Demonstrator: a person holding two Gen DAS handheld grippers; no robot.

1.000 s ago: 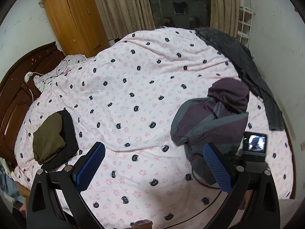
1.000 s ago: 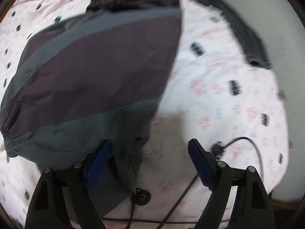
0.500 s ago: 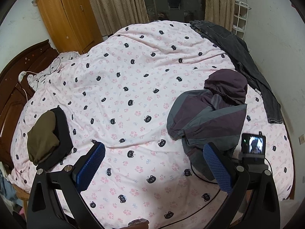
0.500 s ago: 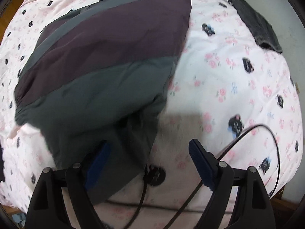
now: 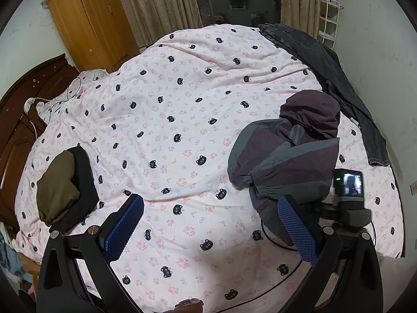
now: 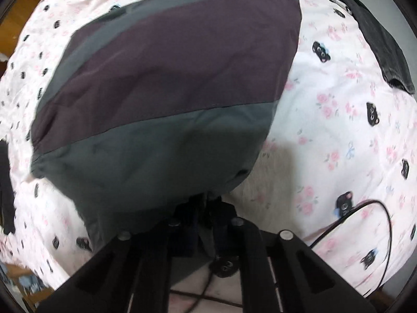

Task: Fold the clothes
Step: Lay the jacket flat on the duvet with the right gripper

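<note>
Bed inventory, 3 garment lots:
1 hooded jacket [image 5: 286,154], smooth purple/grey panels, elastic cuffs, right side of quilt [image 5: 182,120].
1 dark denim jeans [image 5: 336,78], far right edge.
1 olive/black folded stack [image 5: 62,185], left.
Your right tool [image 6: 202,206] just closed, clamped on jacket hem; left tool [image 5: 208,230] apart, w/ nothing between.

The bed [image 5: 182,120] fills the left wrist view, its headboard [image 5: 15,120] at the left. On the bed, a jacket [image 5: 286,156] lies at the right, hood at its far end. Jeans [image 5: 338,83] lie along the bed's right edge, just beyond the jacket, beside the wall. A folded pile of clothes [image 5: 62,185] sits at the left near edge, well apart from the jacket. A cable [image 6: 375,224] runs over the bed right of the jacket's near hem. A wardrobe [image 5: 88,20] and curtains [image 5: 156,5] stand behind the bed.
</note>
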